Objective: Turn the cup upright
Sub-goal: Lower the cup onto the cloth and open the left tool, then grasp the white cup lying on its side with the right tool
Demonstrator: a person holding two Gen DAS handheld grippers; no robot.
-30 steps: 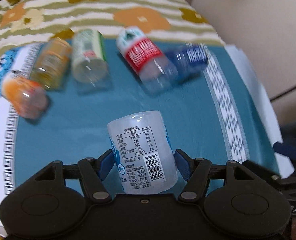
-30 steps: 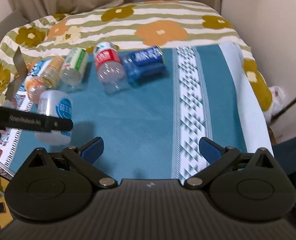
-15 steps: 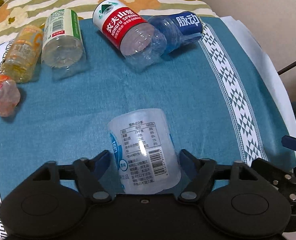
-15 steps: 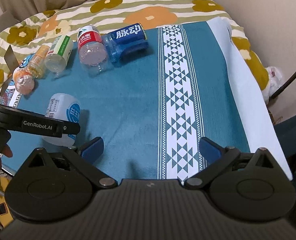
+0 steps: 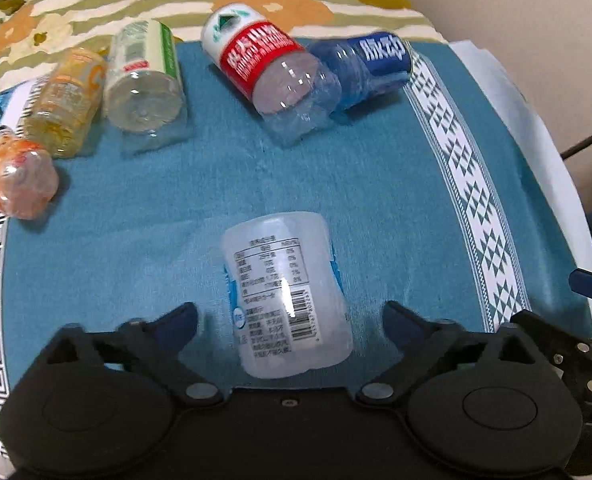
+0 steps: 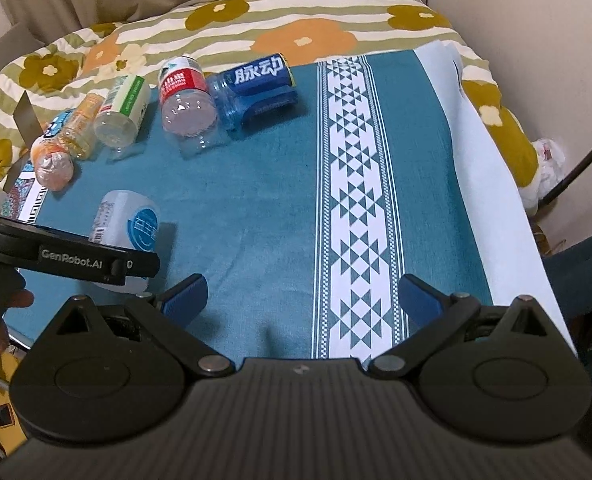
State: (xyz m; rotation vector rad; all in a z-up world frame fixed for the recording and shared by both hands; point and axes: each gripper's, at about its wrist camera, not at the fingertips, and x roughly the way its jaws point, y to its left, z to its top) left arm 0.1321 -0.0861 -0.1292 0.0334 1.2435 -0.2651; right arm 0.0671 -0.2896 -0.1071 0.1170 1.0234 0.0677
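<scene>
A white cut-bottle cup (image 5: pixel 286 292) with a barcode label stands on the teal cloth (image 5: pixel 375 200), closed end up; it also shows in the right wrist view (image 6: pixel 126 226). My left gripper (image 5: pixel 290 322) is open, its blue fingers apart on either side of the cup and not touching it. Its black body (image 6: pixel 76 258) shows in the right wrist view, in front of the cup. My right gripper (image 6: pixel 301 296) is open and empty above the cloth, to the right of the cup.
Several cut-bottle cups lie on their sides at the far edge: orange (image 5: pixel 20 182), yellow (image 5: pixel 66 100), green-labelled (image 5: pixel 144 80), red-labelled (image 5: pixel 272 72) and blue (image 5: pixel 367 64). A flowered striped blanket (image 6: pixel 296 12) lies beyond. A white patterned band (image 6: pixel 359 200) runs down the cloth's right.
My left gripper has opened and let go of the white cup, which now stands free between the fingers. The right gripper has stayed open.
</scene>
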